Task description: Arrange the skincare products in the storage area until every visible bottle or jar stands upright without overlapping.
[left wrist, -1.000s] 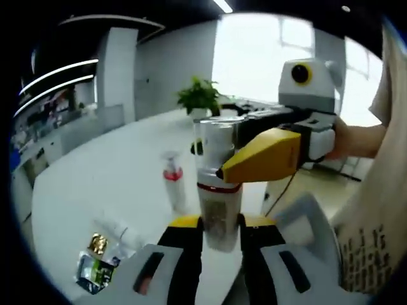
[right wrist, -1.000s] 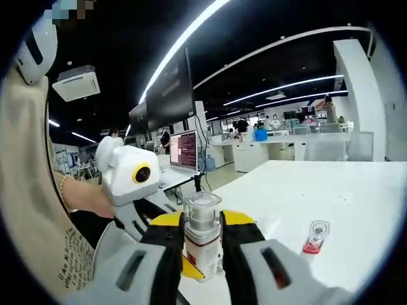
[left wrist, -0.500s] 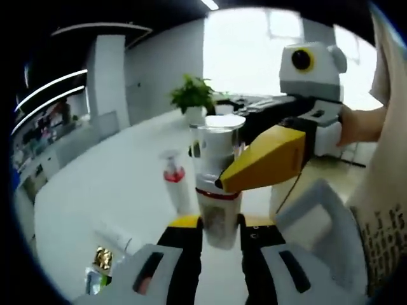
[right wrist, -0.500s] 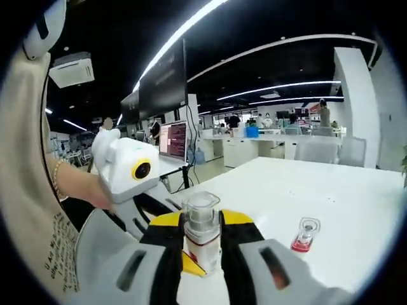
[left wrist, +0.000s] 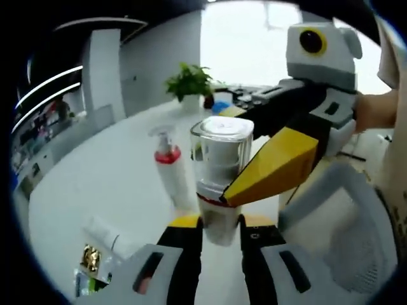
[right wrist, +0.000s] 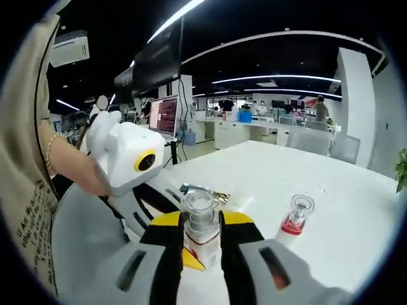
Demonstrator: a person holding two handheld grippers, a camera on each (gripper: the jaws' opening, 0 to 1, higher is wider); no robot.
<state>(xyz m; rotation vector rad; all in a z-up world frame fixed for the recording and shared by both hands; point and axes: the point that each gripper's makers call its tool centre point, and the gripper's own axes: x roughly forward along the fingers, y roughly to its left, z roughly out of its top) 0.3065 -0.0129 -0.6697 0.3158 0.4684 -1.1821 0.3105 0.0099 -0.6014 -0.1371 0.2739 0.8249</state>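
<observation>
White table edge beside bottle

Open-plan office: desk rows, monitors, ceiling light strips.

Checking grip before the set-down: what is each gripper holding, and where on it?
Both hold one clear-capped bottle with a red band: left gripper clamps its lower body, right gripper clamps below the clear cap.

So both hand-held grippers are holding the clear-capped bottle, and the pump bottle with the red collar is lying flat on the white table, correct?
Not quite: the pump bottle stands upright on the white table, as the left gripper view shows. Both hand-held grippers, left and right, do hold the clear-capped bottle.
</observation>
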